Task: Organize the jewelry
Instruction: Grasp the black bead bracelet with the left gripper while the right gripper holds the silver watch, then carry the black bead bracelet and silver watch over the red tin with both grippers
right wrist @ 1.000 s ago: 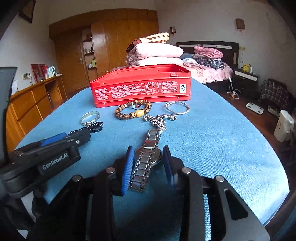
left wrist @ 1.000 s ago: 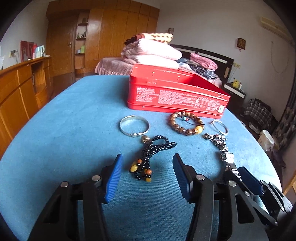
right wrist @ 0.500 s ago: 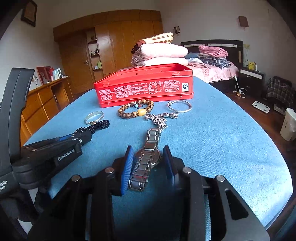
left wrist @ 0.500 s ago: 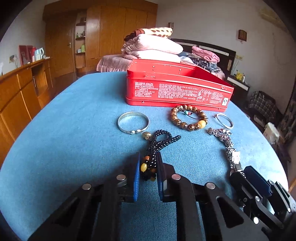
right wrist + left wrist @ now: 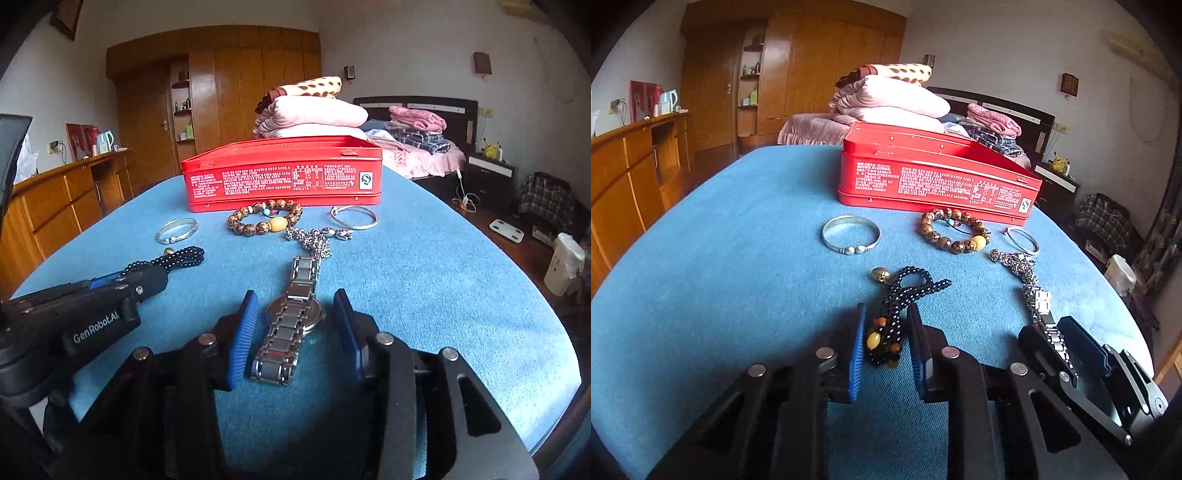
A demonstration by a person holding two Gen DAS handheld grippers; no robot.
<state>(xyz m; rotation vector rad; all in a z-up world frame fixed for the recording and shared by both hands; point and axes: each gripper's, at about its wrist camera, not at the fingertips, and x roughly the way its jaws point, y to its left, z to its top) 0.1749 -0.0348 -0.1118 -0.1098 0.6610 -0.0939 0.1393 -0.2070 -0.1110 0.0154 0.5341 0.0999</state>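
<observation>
A black bead necklace [image 5: 905, 291] with amber beads lies on the blue tablecloth [image 5: 738, 258]. My left gripper [image 5: 886, 309] straddles its amber end, and its jaws are opening, the blue pads [image 5: 857, 347] just off the beads. A steel watch [image 5: 295, 314] lies flat between the pads of my right gripper [image 5: 294, 295], whose jaws are opening with clear gaps on both sides. Beyond them sit a wide silver bangle [image 5: 850, 250], a wooden bead bracelet [image 5: 945, 242], a thin silver bangle [image 5: 1032, 248] and a silver chain [image 5: 1015, 260], all in front of the open red tin [image 5: 938, 177].
The right gripper [image 5: 1060, 328] shows at the lower right of the left wrist view, close beside the left one. The table's right edge drops to the floor, where a white bin [image 5: 563, 262] stands. A wooden sideboard [image 5: 55, 206] runs along the left, and a bed with folded blankets [image 5: 314, 110] lies behind.
The left jaws closed from wide open onto the necklace's amber end, then eased apart a little. The right jaws widened around the watch, which stays flat on the cloth.
</observation>
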